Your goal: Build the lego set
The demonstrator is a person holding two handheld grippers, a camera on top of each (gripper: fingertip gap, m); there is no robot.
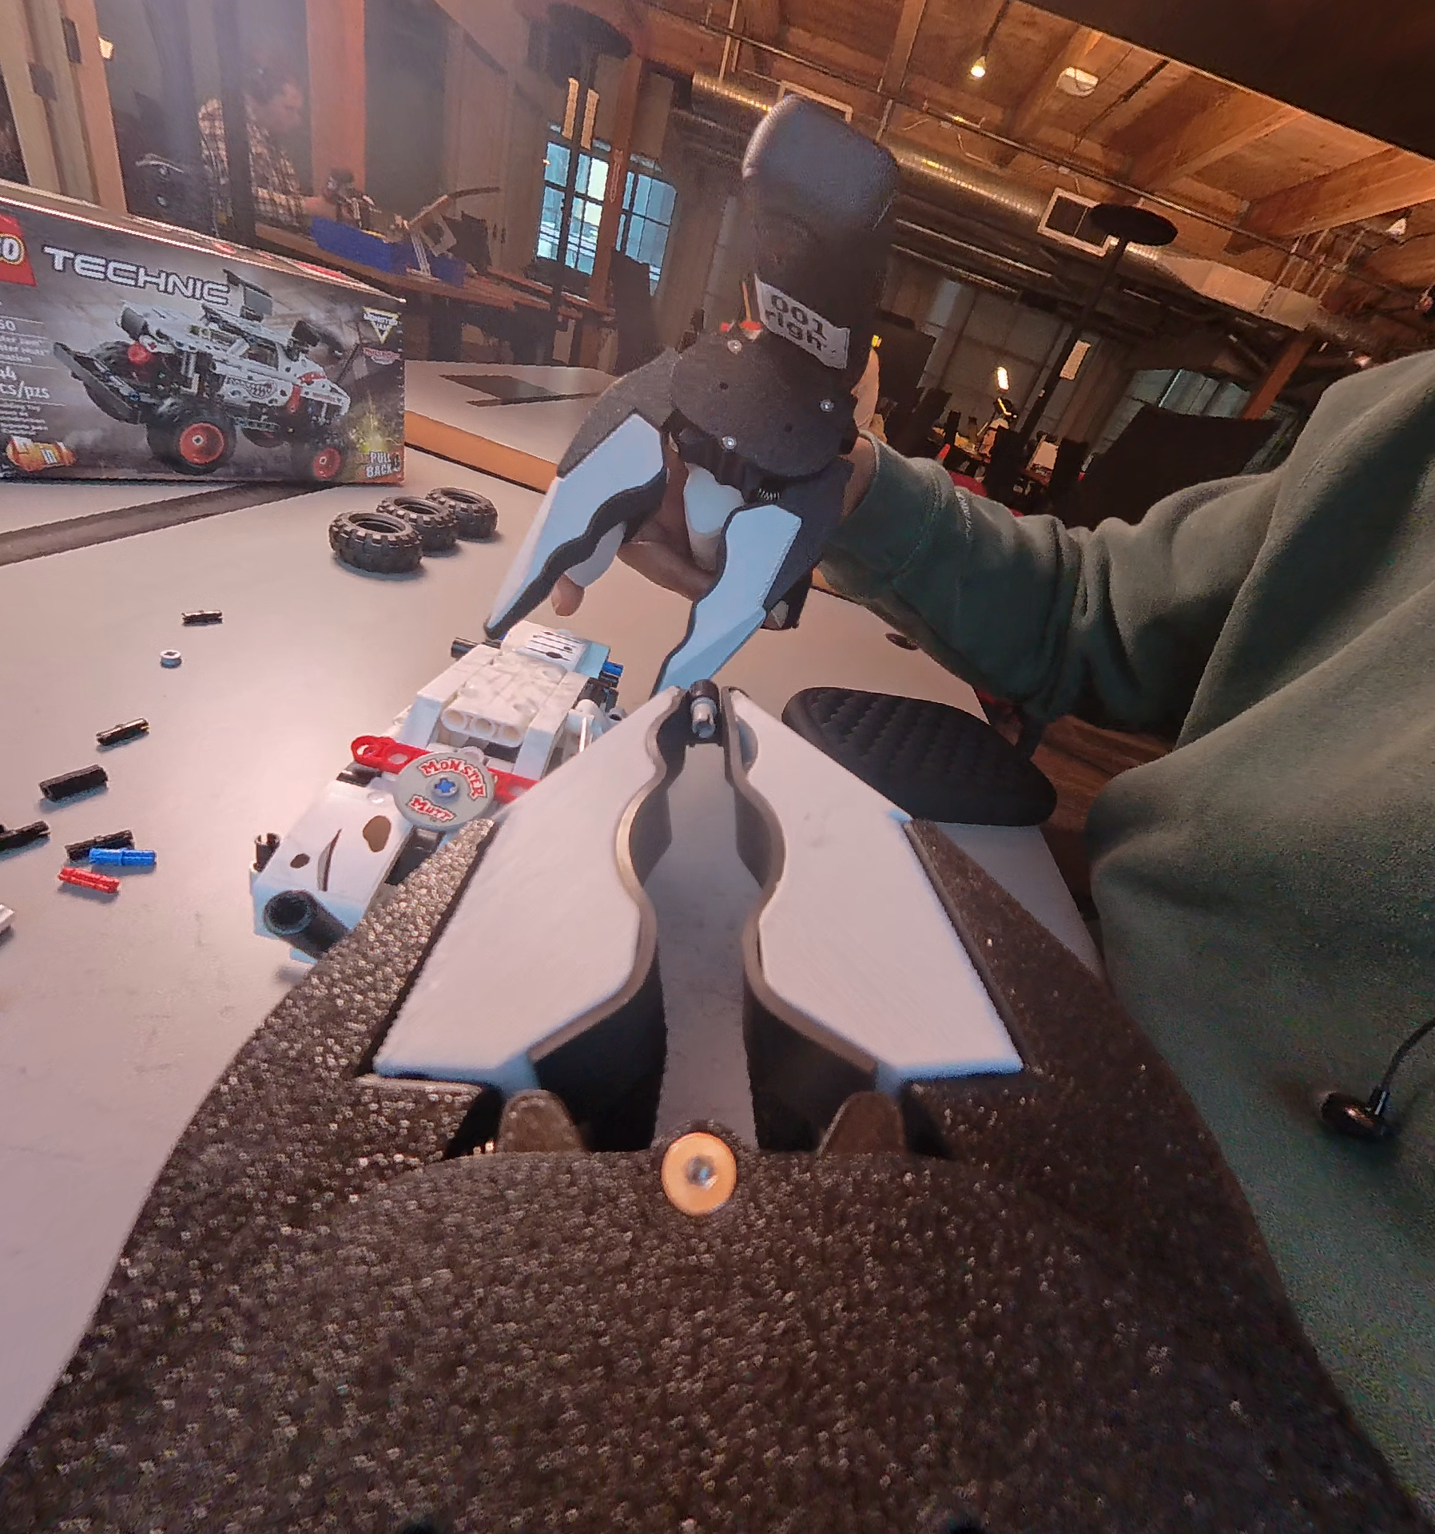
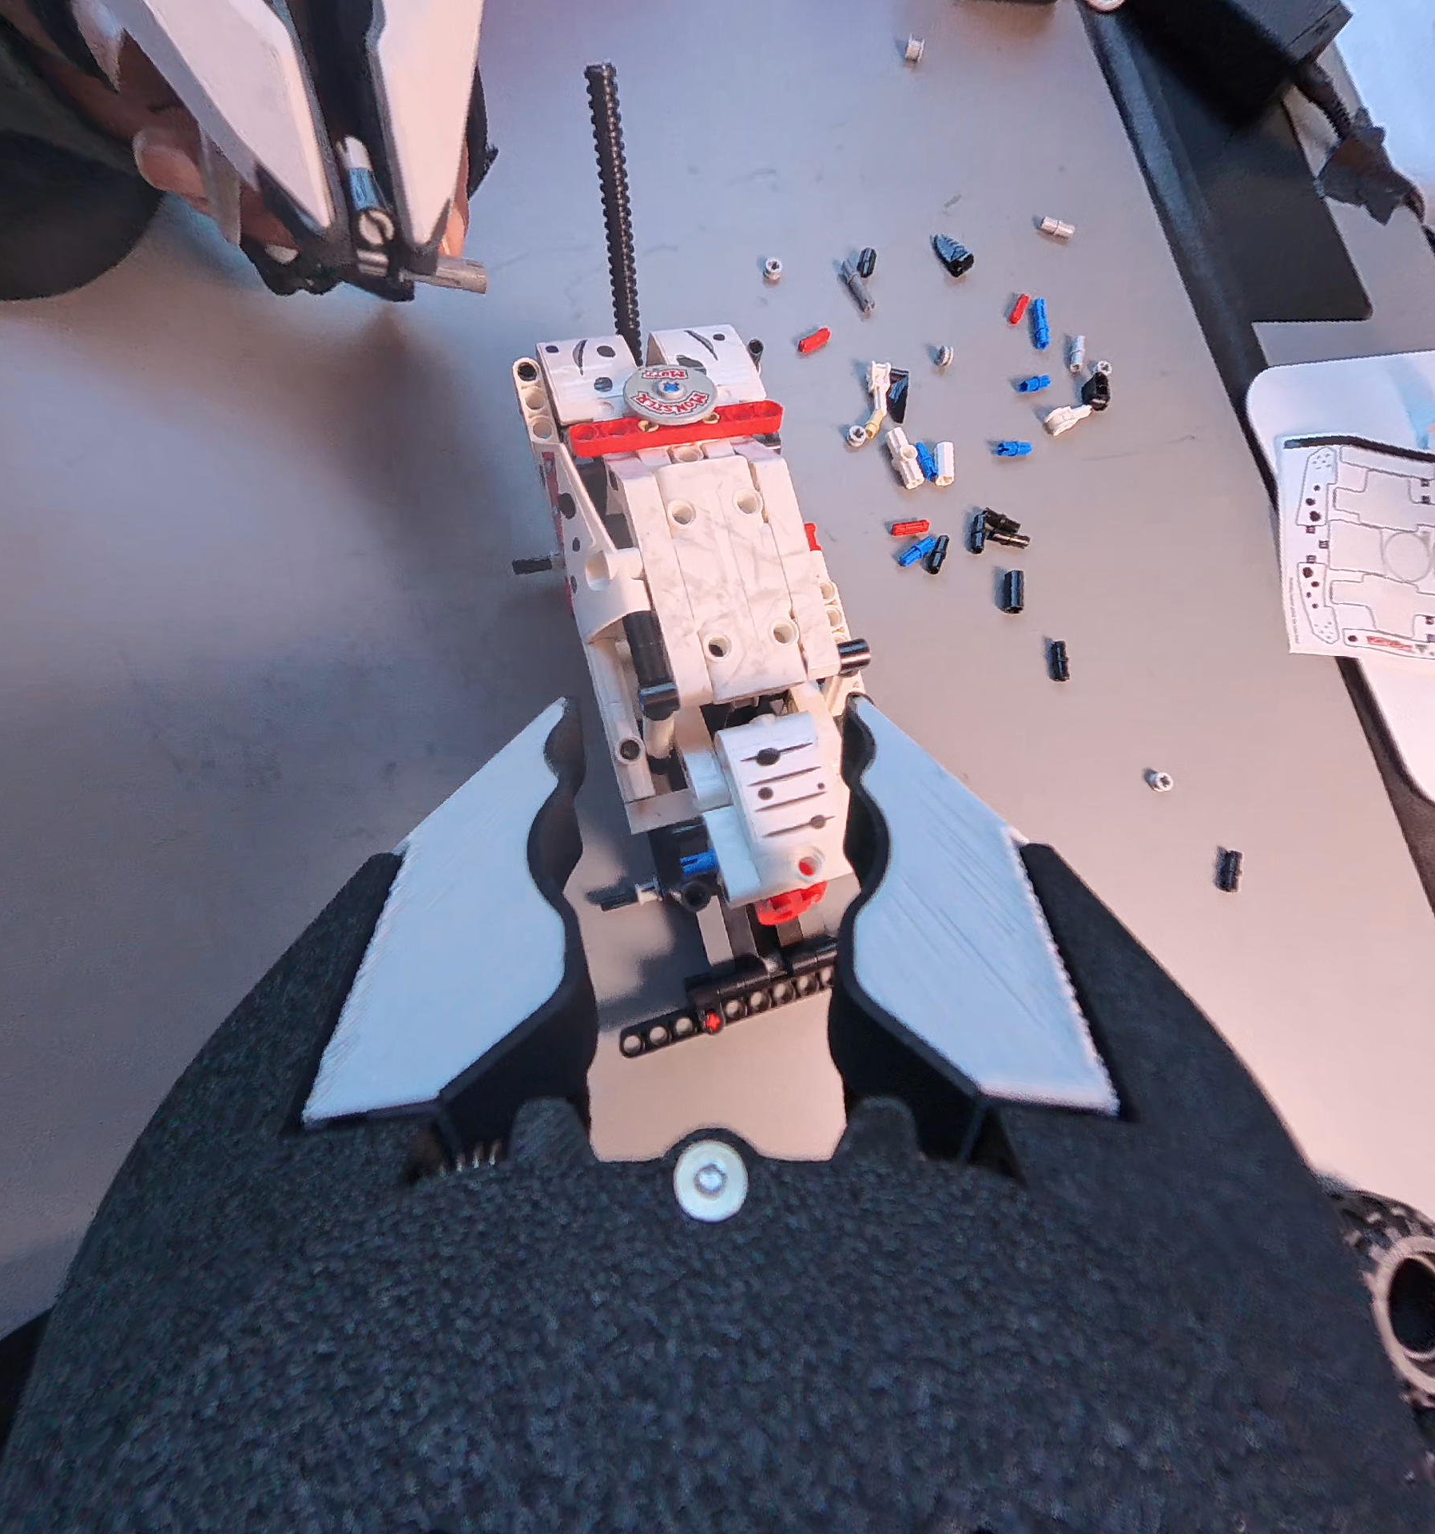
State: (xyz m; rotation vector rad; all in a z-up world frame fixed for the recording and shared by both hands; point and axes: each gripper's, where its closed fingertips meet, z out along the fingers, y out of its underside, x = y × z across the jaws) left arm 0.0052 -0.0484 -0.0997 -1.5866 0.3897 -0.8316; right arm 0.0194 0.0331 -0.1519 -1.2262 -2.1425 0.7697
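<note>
Right gripper [image 2: 710, 714] is spreading wide around the rear of the white truck body [image 2: 697, 581], which is lying on the grey table [image 2: 199, 581]. Left gripper [image 1: 702, 705] is pinching a small grey-black pin [image 1: 702, 710], fingers nearly together. Only the left view shows the set box [image 1: 175, 349] and tyres [image 1: 415, 527]; only the right shows a sticker sheet [image 2: 1386, 564]. Box and truck disc carry printing.

White truck body [image 2: 697, 573] with black spots and red bar; red, blue, black pins [image 2: 959, 465] on grey surface [image 2: 241, 581].
</note>
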